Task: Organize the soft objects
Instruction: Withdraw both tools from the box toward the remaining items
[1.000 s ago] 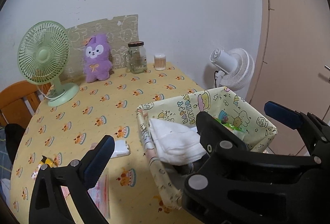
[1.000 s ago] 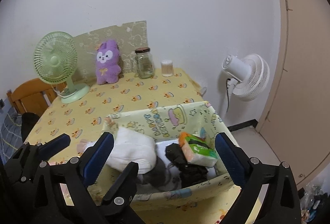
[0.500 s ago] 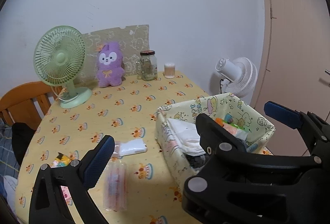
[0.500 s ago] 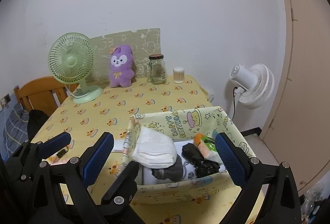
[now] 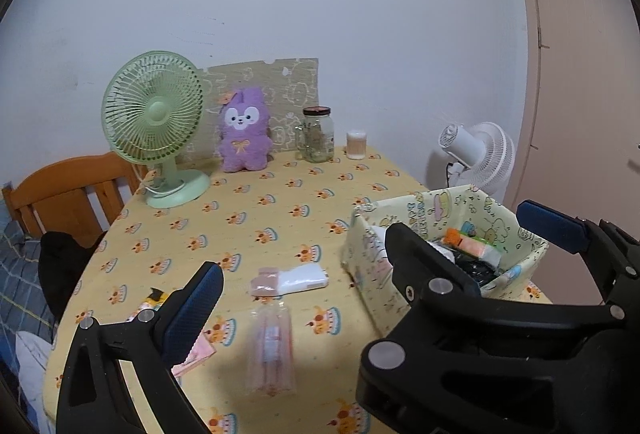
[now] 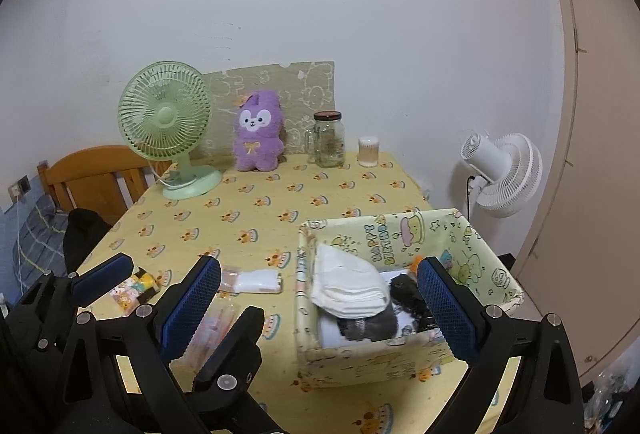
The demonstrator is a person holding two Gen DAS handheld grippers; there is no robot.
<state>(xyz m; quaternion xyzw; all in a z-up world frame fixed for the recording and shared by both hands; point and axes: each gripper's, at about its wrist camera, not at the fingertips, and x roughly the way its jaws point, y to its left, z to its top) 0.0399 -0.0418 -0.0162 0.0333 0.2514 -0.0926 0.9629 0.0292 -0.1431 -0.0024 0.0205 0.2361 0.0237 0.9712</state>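
Note:
A yellow-green fabric basket [image 6: 472,254] stands at the table's front right; it also shows in the left wrist view [image 5: 432,206]. It holds folded white cloth [image 6: 352,284], dark socks [image 6: 404,302] and an orange-green pack [image 5: 472,244]. On the tablecloth lie a white-pink pack [image 5: 290,278], a clear pink pack [image 5: 270,346] and a small cartoon pack [image 6: 134,288]. A purple plush [image 5: 244,132] sits at the back. My left gripper [image 5: 370,258] is open and empty above the table. My right gripper [image 6: 318,308] is open and empty, in front of the basket.
A green desk fan [image 5: 154,122], a glass jar [image 5: 318,134] and a small cotton-swab cup [image 5: 356,144] stand along the back edge. A wooden chair [image 5: 68,186] is at the left. A white floor fan [image 6: 500,174] stands right of the table, by a door.
Both grippers have pulled back and up from the basket, so more of the table and the loose packs show. Both stay open and empty.

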